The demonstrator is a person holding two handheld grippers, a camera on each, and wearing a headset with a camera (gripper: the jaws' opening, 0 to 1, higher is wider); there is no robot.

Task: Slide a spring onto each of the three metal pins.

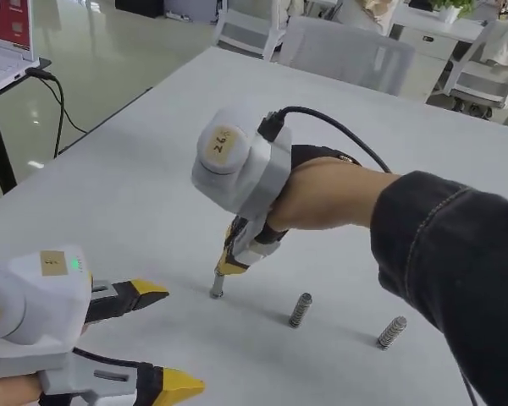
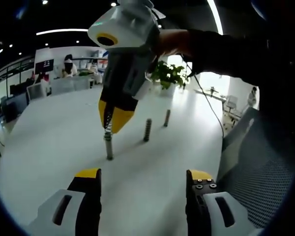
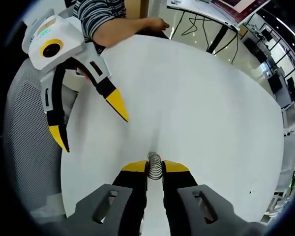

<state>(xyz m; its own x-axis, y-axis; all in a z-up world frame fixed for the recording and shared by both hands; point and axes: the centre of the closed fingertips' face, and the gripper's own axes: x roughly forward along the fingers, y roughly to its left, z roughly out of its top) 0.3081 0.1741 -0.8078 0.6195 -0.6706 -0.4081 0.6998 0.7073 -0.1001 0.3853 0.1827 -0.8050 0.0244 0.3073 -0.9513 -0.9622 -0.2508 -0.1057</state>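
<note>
Coiled spring (image 3: 156, 164), seemingly partway onto the pin (image 1: 217, 286), is pinched in the right gripper (image 3: 155, 168); left gripper (image 2: 143, 175) gapes wide, empty.

Table (image 1: 135, 186): smooth, matt white. My right claw (image 1: 229, 266) and left claw (image 1: 176, 338): matt white plastic shells, black plastic jaws, yellow tips with a slight sheen. On the spring (image 3: 155, 164): bare coiled metal, shiny. The pin (image 1: 217, 286): dull grey metal, smooth. The second spring (image 1: 300, 309) and third spring (image 1: 391, 331): same grey ribbed metal. My sleeve (image 1: 449, 245): dark denim cloth, rough weave. The cable (image 1: 339, 127): black, smooth, rubbery. The floor (image 1: 93, 51): glossy, mirror-like.
</note>
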